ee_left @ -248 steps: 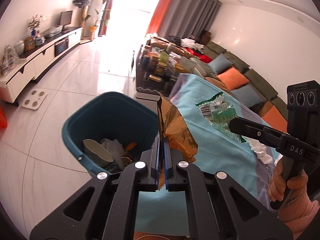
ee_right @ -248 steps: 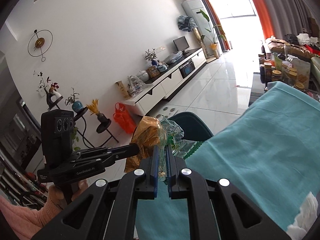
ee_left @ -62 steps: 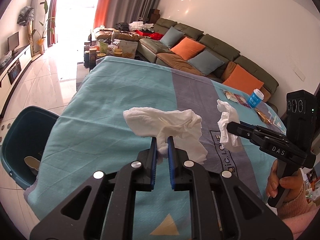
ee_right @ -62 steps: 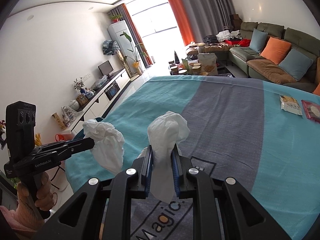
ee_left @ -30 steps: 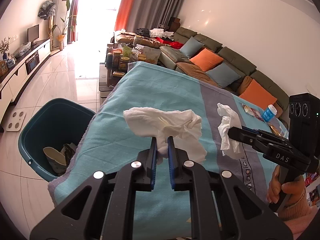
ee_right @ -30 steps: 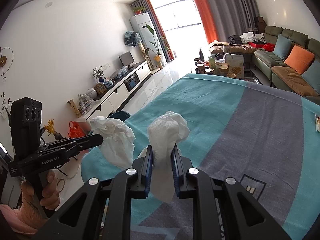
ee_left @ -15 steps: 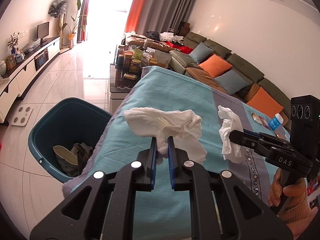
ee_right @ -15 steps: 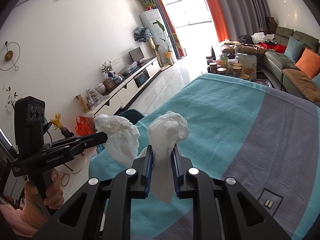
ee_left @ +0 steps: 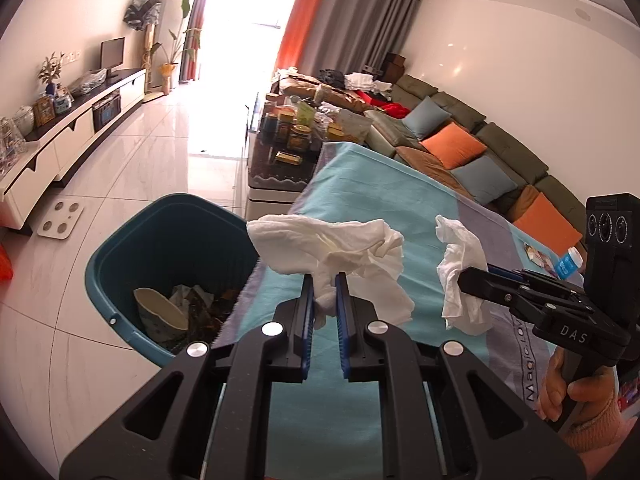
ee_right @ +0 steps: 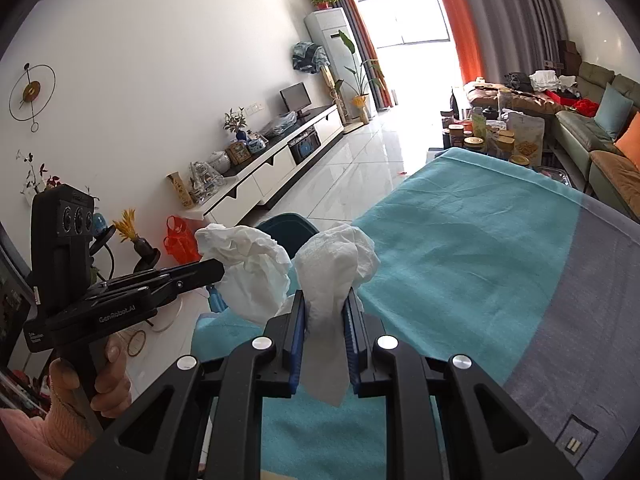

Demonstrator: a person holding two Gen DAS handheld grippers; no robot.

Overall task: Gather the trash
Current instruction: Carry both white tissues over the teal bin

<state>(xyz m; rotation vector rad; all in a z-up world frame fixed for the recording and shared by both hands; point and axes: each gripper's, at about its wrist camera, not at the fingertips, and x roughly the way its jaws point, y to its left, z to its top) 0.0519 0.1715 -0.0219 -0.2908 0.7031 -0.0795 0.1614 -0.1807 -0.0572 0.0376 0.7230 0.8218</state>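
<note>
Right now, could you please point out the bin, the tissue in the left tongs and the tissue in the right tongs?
bin (ee_left: 120,256), left wrist view, on its teal rim.
left tissue (ee_left: 320,244), left wrist view, on the crumpled middle.
right tissue (ee_right: 336,264), right wrist view, on the bunch above the pads.

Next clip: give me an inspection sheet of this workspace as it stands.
Surface: table under a teal-and-grey cloth.
Job's things: teal bin on the floor beside the table, trash inside; a left tissue and a right tissue, both held in the air.
Clutter: small packets and a blue-labelled bottle at the far end.
Grippers: left gripper shut on the left tissue; right gripper shut on the right tissue.
Cables: nothing seen.
Surroundings: sofa, TV cabinet, curtains.
</note>
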